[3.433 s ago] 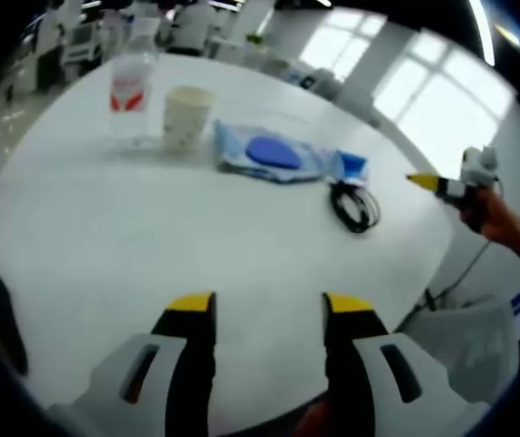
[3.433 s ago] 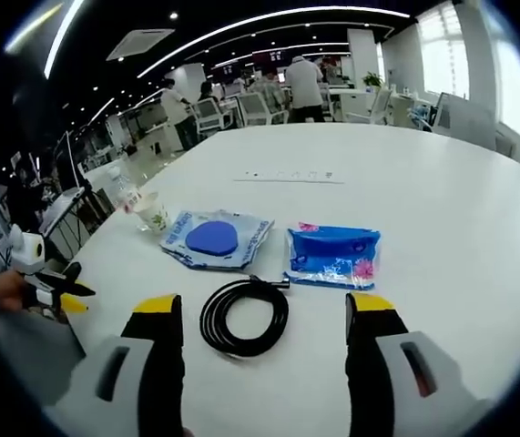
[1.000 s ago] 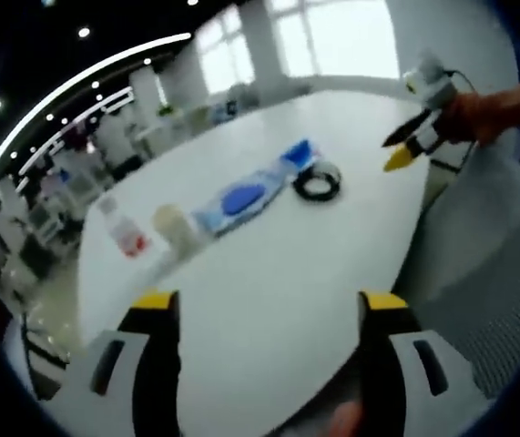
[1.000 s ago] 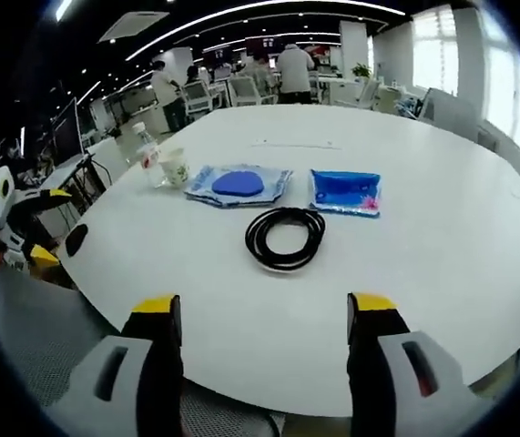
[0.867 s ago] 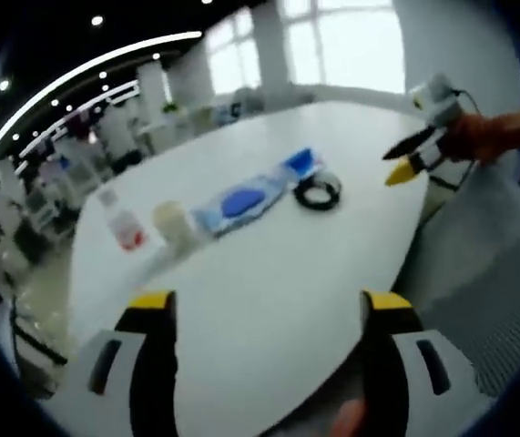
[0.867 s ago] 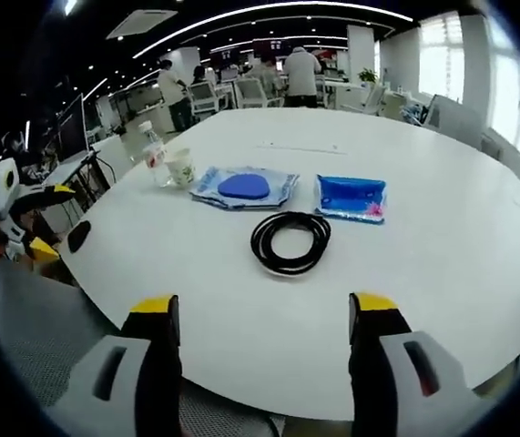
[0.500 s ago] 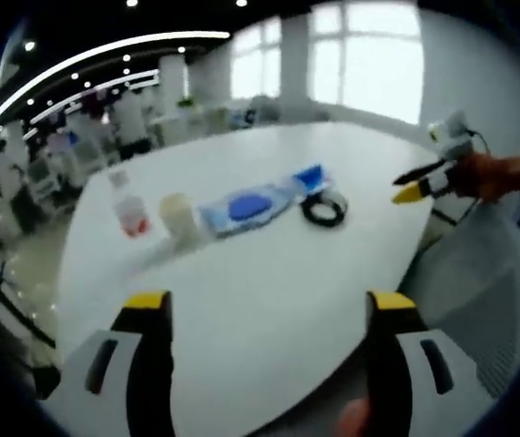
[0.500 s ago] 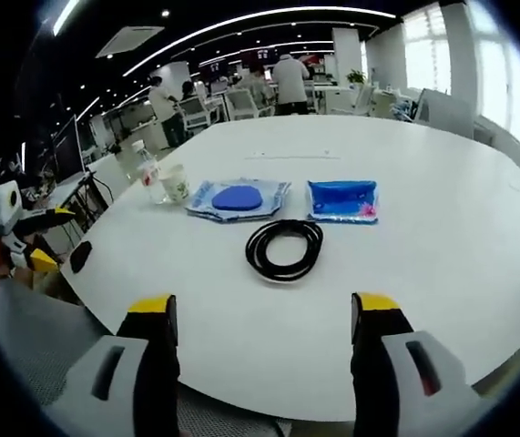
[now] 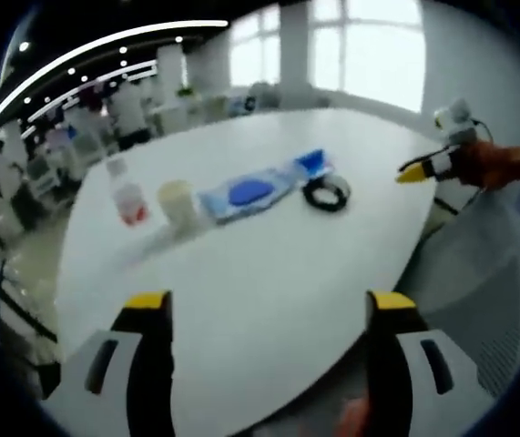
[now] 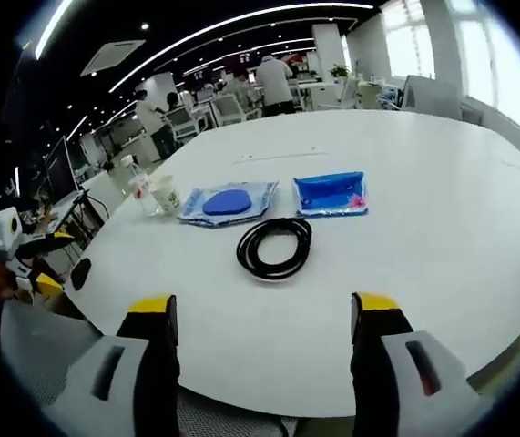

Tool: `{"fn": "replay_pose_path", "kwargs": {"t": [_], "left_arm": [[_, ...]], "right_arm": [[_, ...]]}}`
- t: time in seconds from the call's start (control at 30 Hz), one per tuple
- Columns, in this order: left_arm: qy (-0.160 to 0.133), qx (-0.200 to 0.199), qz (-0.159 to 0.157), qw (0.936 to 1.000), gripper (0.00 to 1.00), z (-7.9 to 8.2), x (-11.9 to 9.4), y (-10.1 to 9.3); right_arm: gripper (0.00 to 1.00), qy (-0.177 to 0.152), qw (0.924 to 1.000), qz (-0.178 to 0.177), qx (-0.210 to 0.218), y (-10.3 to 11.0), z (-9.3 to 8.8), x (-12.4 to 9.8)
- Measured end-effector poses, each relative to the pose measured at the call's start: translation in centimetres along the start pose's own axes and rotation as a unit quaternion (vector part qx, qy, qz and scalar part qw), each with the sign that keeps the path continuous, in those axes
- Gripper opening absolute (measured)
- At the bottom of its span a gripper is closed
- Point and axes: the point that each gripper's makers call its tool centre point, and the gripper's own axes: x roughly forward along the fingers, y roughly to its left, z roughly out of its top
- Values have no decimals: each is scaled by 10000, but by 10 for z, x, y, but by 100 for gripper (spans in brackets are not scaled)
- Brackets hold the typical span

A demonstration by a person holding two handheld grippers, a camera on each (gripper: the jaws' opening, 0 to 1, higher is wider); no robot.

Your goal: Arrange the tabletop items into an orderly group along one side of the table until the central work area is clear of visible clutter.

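In the right gripper view, your right gripper [image 10: 267,314] stands at the bottom of the frame with its jaws spread wide and nothing between them — it is held over the near edge of the white table [image 10: 442,182]. Just beyond, at the frame's centre, lies the coiled black cable [image 10: 273,246], flat on the tabletop. Behind it, two flat packets sit side by side: the blue packet [image 10: 331,193] to the right and the packet with the blue oval [image 10: 227,202] to the left, a narrow gap between them. Further left along the same row stand the paper cup [image 10: 167,194] and the clear bottle [image 10: 136,188], both upright and close together. At the frame's left edge your left gripper [image 10: 32,250] shows off the table's edge.

In the left gripper view, your left gripper [image 9: 269,305] is likewise wide open and empty at the bottom of the frame. The same row of items runs across the upper middle. Your right gripper [image 9: 423,168] enters from the right edge, held in a hand [image 9: 505,164] — its opening cannot be judged there.
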Motion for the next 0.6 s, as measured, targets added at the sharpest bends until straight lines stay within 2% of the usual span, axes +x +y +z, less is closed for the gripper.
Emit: {"fn": "replay_pose_path", "kwargs": {"t": [0.2, 0.4, 0.6], "left_arm": [[18, -12, -19, 10000, 84, -1, 1, -1], [71, 149, 17, 9999, 84, -2, 1, -1], [13, 137, -17, 9999, 84, -1, 1, -2]], "right_arm": [[78, 78, 9998, -2, -165, 2, -2, 1], [77, 33, 10000, -46, -7, -2, -1, -1], [76, 43, 10000, -54, 56, -3, -2, -1]]}}
